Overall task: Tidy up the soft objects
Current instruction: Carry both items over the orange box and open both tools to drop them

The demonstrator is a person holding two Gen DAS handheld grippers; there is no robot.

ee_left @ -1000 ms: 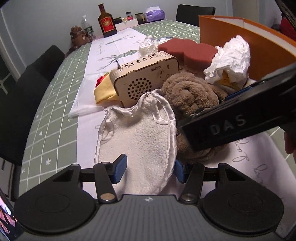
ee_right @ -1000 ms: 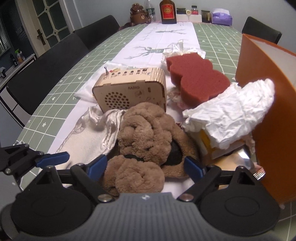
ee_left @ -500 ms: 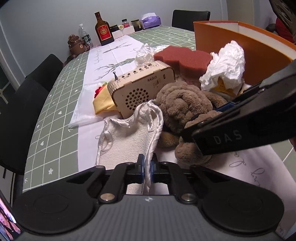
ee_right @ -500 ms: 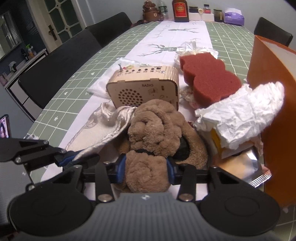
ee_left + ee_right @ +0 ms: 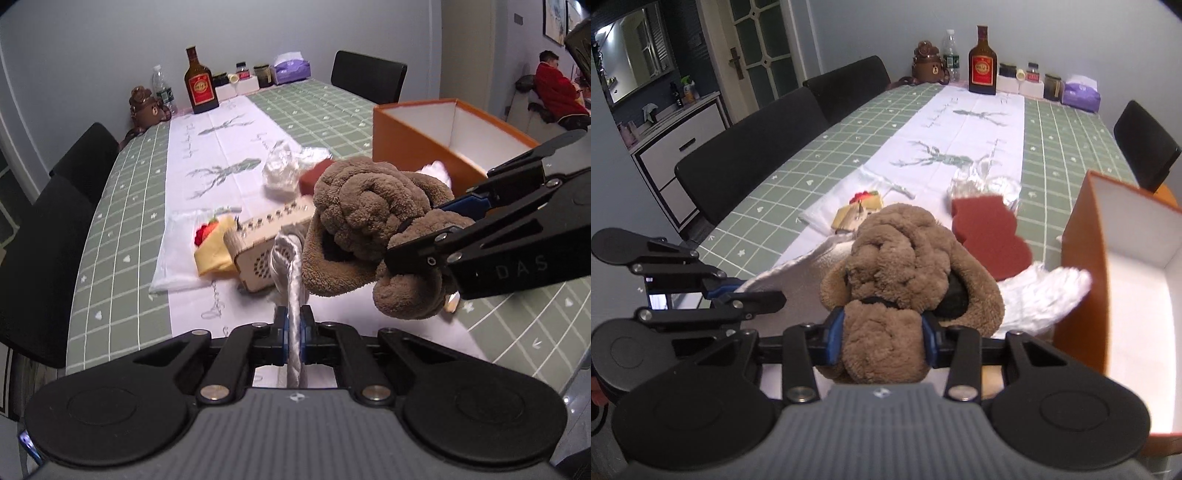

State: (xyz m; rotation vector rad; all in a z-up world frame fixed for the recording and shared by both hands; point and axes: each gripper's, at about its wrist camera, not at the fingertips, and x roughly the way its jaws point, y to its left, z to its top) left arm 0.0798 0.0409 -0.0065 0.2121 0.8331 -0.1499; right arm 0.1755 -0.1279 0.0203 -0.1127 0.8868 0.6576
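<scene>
Progress: early — soft things lifted, none boxed yet, I judge.
Left gripper (image 5: 293, 332): clenched on the white cloth (image 5: 291, 273).
Right gripper (image 5: 882, 332): grasping the brown plush toy (image 5: 905, 266), raised above the table.
Orange box (image 5: 1086, 273): beside the toy — visible interior bare.
Left: red sponge (image 5: 991, 232), crumpled paper (image 5: 1045, 295).

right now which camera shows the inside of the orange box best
The right wrist view: the orange box sits close on the right, its white inner walls and floor open to the lens. In the left wrist view the box is farther off, showing mostly the outside and upper inner walls.
</scene>
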